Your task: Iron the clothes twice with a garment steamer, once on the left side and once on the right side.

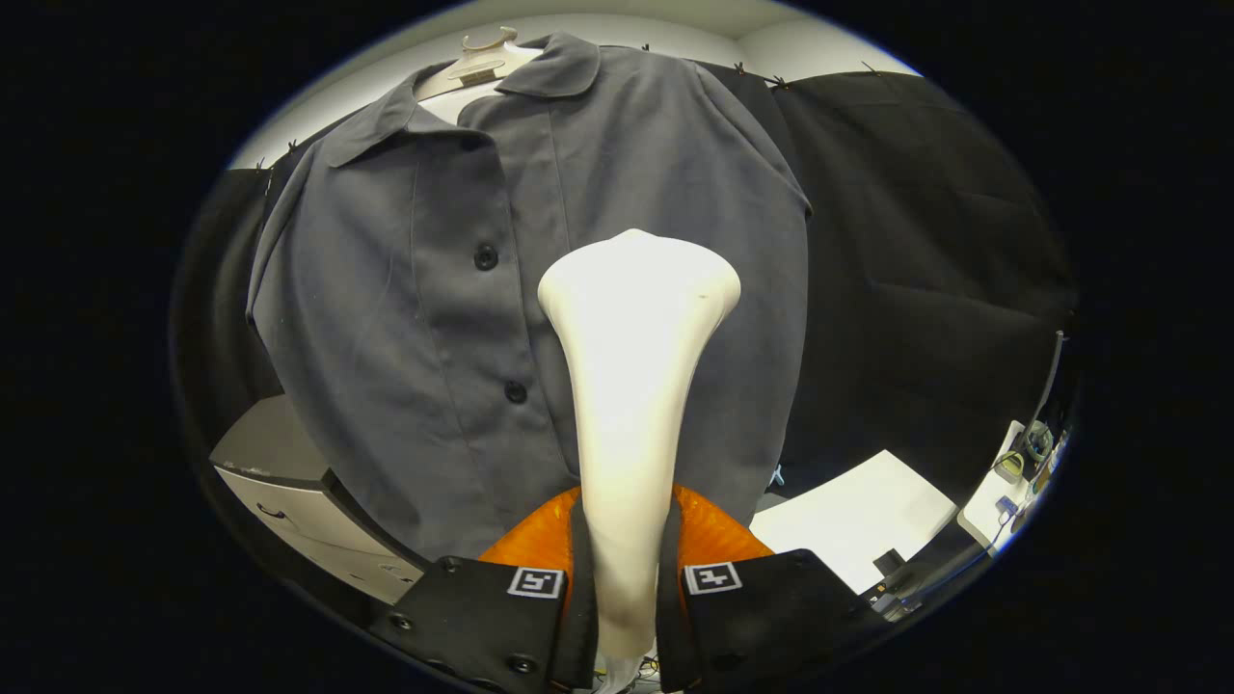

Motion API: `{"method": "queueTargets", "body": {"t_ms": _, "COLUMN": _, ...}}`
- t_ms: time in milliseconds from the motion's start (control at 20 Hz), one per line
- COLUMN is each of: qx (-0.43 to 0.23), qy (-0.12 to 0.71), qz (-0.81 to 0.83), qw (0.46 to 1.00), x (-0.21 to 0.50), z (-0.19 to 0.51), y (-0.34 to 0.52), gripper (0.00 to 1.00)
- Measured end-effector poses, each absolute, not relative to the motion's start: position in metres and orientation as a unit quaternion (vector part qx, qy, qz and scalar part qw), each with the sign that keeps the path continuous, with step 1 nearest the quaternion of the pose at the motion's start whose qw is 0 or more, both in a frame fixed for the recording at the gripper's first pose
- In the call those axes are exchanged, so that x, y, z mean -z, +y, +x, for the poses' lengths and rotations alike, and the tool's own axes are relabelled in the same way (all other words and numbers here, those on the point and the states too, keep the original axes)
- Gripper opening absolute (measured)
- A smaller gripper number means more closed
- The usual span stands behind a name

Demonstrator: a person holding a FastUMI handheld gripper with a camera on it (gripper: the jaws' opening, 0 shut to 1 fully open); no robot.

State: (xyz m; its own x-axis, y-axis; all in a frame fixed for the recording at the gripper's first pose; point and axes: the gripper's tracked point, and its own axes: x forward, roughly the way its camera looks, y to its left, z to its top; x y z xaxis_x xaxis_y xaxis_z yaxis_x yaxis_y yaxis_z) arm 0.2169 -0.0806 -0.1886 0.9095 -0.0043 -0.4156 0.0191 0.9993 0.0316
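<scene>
A: Start at the claw. What has the gripper [627, 588] got?

B: Its two fingers are closed in on the handle of the garment steamer [631, 386], one pressing each side, so the steamer is held firmly and stands up between them. The handle is narrow near the fingers and widens to a broad head farther out.

A: And where is that head against the clothes?

B: It sits in front of the grey shirt [540, 289], just right of the button placket and about level between the two visible buttons [486, 256]. I can't tell whether the head touches the cloth or hovers just off it.

A: How does the shirt hang?

B: On a hanger [479, 60] at the far top, collar open, front facing the gripper. A cabinet [289, 501] stands low on the left and a white table [868, 520] low on the right.

A: How far along is the ironing?

B: Judging by the head's place, this looks like a pass on the right side of the front. Nothing in the cloth shows which side has been steamed, so I'd not call either pass done.
</scene>
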Motion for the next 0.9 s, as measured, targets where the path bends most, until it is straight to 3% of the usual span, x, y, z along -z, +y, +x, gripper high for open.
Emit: {"method": "queueTargets", "body": {"t_ms": 900, "qx": 0.019, "qy": 0.281, "qz": 0.026, "qw": 0.959, "x": 0.283, "z": 0.180, "y": -0.100, "gripper": 0.32}}
